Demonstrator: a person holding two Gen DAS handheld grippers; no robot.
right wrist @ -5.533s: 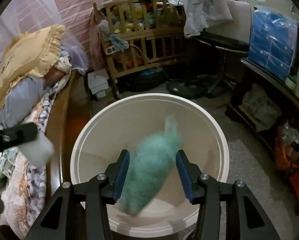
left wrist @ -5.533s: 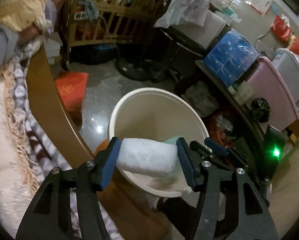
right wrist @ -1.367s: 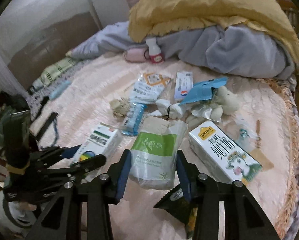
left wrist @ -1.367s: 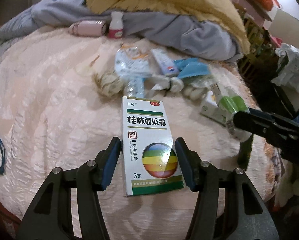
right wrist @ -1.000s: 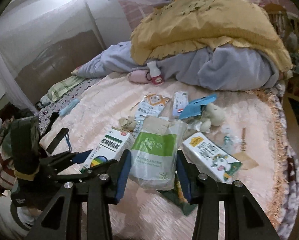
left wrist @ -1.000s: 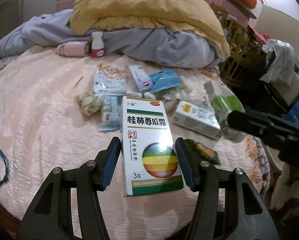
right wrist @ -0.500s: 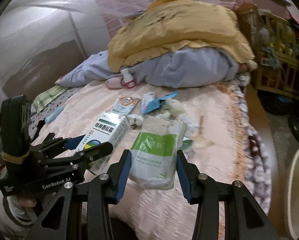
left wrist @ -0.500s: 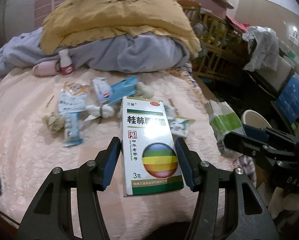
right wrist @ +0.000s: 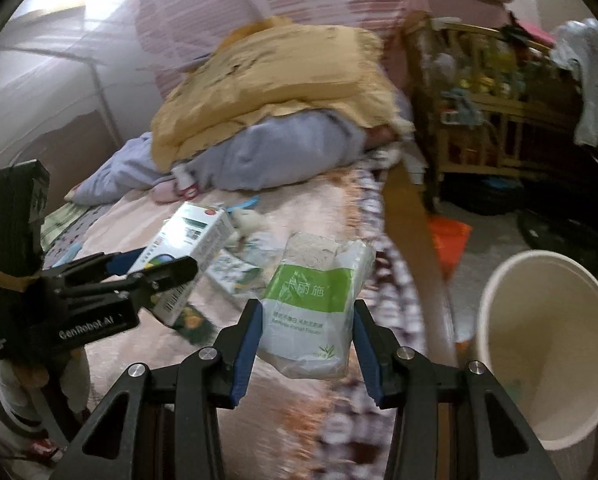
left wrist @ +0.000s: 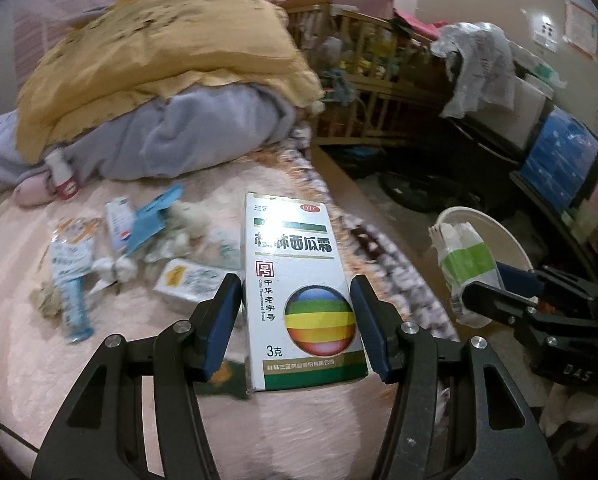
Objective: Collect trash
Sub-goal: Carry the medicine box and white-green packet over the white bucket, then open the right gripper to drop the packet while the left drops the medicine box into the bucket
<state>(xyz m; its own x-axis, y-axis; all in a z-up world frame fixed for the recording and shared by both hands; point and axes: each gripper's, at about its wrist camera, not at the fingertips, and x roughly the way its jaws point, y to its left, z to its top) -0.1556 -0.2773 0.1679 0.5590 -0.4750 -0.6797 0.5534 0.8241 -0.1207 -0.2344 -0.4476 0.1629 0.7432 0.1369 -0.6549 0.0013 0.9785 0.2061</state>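
both loads were carried off the bed and swung toward the bin. the medicine box (left wrist: 299,296) was held upright between the pads of the left gripper (left wrist: 297,320), clamped on both sides, well above the pink bedspread (left wrist: 27,360). the green-and-white tissue pack (right wrist: 313,304) was pinched the same way in the right gripper (right wrist: 307,340), its plastic bulging past the fingers. a second ago only the bed and its litter were seen ahead; now the cream bucket (right wrist: 547,344) had been brought into view at the right, on the floor beyond the bed edge. that was read as transport under way, not pickup. neither item was yet over the rim. more trash was left behind on the bedspread: a milk carton (left wrist: 191,284), a blue wrapper (left wrist: 151,224), crumpled tissues (left wrist: 115,272). another trip was judged likely after these two drops.
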